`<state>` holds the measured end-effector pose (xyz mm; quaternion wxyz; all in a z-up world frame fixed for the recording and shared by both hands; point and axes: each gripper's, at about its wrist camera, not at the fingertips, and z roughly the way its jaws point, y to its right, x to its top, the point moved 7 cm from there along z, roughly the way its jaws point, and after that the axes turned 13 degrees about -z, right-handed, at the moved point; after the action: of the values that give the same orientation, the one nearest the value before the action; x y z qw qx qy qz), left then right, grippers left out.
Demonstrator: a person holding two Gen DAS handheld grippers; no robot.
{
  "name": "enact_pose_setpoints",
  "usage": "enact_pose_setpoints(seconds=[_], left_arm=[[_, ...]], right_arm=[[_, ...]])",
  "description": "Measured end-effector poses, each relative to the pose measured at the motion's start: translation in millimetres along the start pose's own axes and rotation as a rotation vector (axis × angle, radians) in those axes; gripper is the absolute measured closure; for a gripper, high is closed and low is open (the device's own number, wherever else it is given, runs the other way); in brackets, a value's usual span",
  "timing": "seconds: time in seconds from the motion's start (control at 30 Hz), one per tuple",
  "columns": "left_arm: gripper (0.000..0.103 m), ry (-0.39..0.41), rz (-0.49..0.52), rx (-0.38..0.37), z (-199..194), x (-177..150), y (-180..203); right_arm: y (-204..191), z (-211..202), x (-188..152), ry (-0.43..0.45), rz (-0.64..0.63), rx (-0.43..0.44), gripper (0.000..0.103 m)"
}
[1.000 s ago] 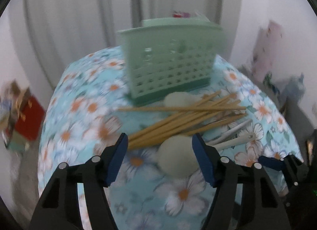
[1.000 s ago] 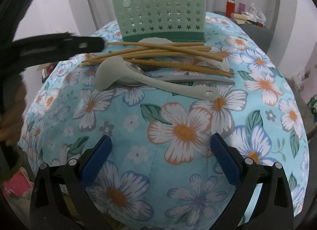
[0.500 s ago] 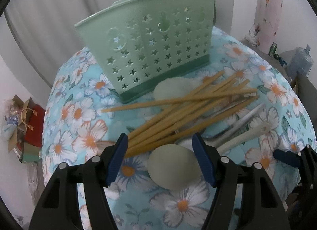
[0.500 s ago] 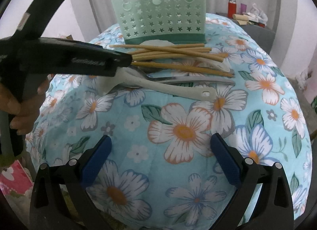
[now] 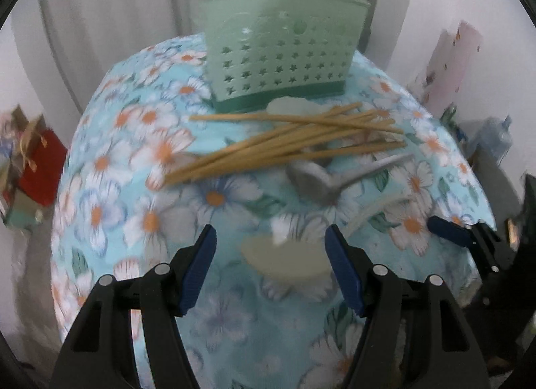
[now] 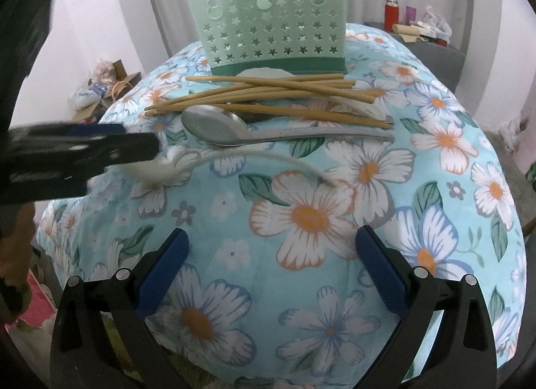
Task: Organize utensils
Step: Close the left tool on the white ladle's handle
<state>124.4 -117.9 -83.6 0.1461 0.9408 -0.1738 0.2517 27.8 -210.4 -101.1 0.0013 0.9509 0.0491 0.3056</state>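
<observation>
Chopsticks (image 6: 268,95) lie heaped across a steel spoon (image 6: 234,129), just before the green holder (image 6: 271,22) on the floral cloth (image 6: 335,221). My left gripper (image 5: 270,256) is level and spread wide around the blurred pale spoon (image 5: 284,260), whether touching I cannot tell. My right gripper (image 6: 271,266) hangs open, well back. No writing reads.

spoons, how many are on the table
3, maybe more hidden: a metal spoon in front of the chopsticks, a pale plastic spoon at the left gripper, another pale spoon under the chopsticks.
</observation>
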Motion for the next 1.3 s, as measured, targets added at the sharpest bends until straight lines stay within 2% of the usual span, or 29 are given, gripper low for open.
enact_pose_setpoints(seconds=[0.17,0.4,0.5,0.73,0.8,1.07,1.3], left_arm=[[0.038,0.013,-0.158,-0.105,-17,-9,-22],[0.038,-0.085,-0.320,-0.233,-7,-34,-38],[0.043,-0.090,-0.365,-0.292,-4,-35,-41],[0.067,-0.148,-0.476,-0.436,7,-34,-44],[0.071,-0.165,-0.488,-0.466,10,-38,-42],[0.090,-0.177,-0.545,-0.470,23,-39,-49],[0.098,-0.169,-0.566,-0.455,24,-41,-54]], right_arm=[[0,1,0,-0.005,-0.004,-0.007,0.008],[0,2,0,-0.010,-0.006,-0.013,0.008],[0,2,0,-0.014,-0.008,-0.017,0.008],[0,3,-1,-0.016,-0.007,-0.018,0.008],[0,4,-1,-0.017,-0.006,-0.017,0.008],[1,4,-1,-0.012,-0.002,-0.011,0.008],[2,5,0,-0.012,0.000,-0.009,0.008]])
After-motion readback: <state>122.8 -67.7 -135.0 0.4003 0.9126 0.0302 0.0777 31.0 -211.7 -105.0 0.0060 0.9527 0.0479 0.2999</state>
